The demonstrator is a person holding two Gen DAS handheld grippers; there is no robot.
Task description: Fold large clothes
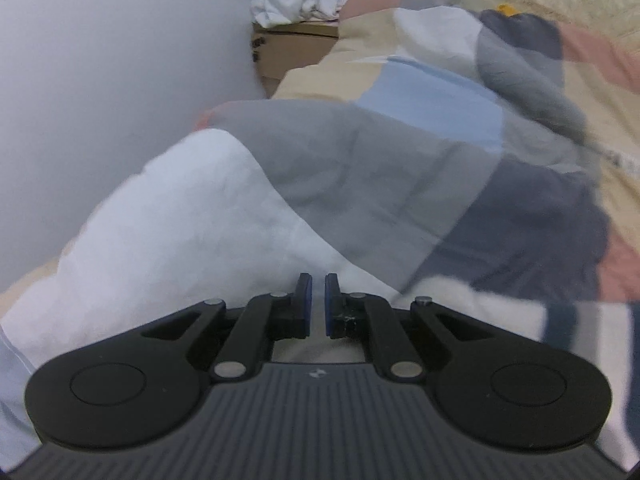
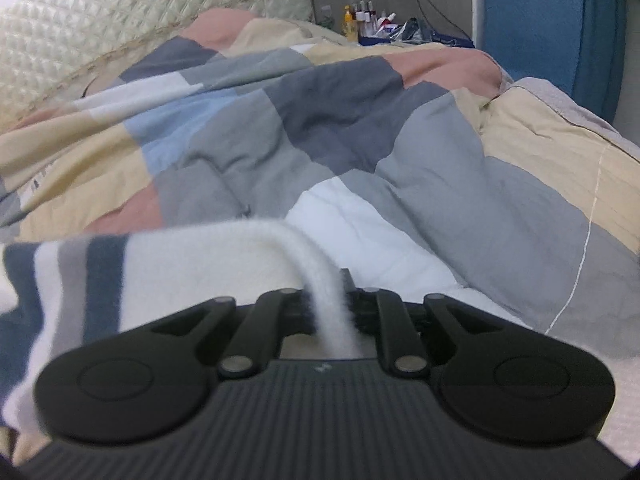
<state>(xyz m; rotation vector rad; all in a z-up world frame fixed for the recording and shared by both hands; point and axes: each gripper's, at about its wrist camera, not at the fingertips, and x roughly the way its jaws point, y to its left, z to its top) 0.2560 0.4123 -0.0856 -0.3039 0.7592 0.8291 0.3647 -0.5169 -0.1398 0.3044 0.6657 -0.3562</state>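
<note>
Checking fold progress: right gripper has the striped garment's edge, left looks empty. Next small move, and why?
Probably re-grip with the left gripper: its jaws are nearly shut with nothing between them, while the right gripper pinches a white edge of the striped garment over the quilt. One held corner will likely not fold cleanly.

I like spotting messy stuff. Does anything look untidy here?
Yes. A pile of clothes sits crumpled, not folded, on a cardboard box by the wall. The patchwork quilt on the bed is rumpled too.

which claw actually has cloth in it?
The right claw: the white fleece garment runs between its fingers. The left claw is shut, nothing visible between.
</note>
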